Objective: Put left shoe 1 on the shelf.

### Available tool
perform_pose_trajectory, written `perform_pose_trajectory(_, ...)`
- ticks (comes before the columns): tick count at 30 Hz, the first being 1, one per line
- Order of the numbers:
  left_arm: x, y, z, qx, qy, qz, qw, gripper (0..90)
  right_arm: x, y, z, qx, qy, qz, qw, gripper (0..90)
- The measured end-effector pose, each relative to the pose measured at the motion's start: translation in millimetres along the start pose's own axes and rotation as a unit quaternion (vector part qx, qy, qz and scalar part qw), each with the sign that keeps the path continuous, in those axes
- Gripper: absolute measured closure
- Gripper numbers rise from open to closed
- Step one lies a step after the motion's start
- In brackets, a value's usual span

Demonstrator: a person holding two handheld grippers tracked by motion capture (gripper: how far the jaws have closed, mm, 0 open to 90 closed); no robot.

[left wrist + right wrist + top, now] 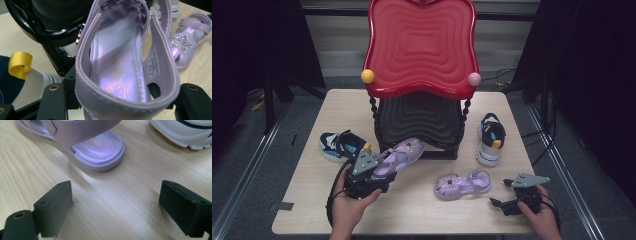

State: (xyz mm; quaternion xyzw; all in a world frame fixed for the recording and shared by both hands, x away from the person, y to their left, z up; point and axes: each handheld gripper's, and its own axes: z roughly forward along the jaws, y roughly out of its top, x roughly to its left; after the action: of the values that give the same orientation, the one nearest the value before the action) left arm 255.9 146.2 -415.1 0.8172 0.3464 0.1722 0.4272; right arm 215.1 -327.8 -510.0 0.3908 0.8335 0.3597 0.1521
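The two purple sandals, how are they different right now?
The held sandal is gripped at its heel strap by the left gripper and tilts up toward the rack's black shelf; the other sandal lies flat on the table, untouched, with the right gripper open beside it. Both are shiny lilac, a matching pair.

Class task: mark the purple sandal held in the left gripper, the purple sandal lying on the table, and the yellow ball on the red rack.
Held purple sandal (404,152): high view, on its toe end.
Lying purple sandal (462,184): high view, on its straps.
Yellow ball (367,76): high view, on its middle.
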Motion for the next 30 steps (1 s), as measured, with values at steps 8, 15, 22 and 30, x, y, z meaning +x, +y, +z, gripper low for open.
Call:
perform_pose_trajectory(8,0.0,10.8,2.0,-0.011,0.033,-0.007,0.9994,37.5,0.2,0.0,-0.1,0.001,0.0,0.001,1.0,11.3)
perform_pose_trajectory(15,0.6,13.7,7.3,-0.02,0.055,-0.014,0.9982,37.5,0.1,0.0,-0.1,0.0,0.0,0.001,1.0,11.3)
perform_pose_trajectory(22,-3.5,20.3,10.4,-0.042,0.072,-0.02,0.9963,37.5,0.1,0.0,-0.1,0.0,0.0,0.001,1.0,11.3)
perform_pose_trajectory(30,-3.8,23.9,21.2,-0.054,0.09,-0.027,0.9941,37.5,0.2,0.0,-0.1,0.0,0.0,0.001,1.0,11.3)
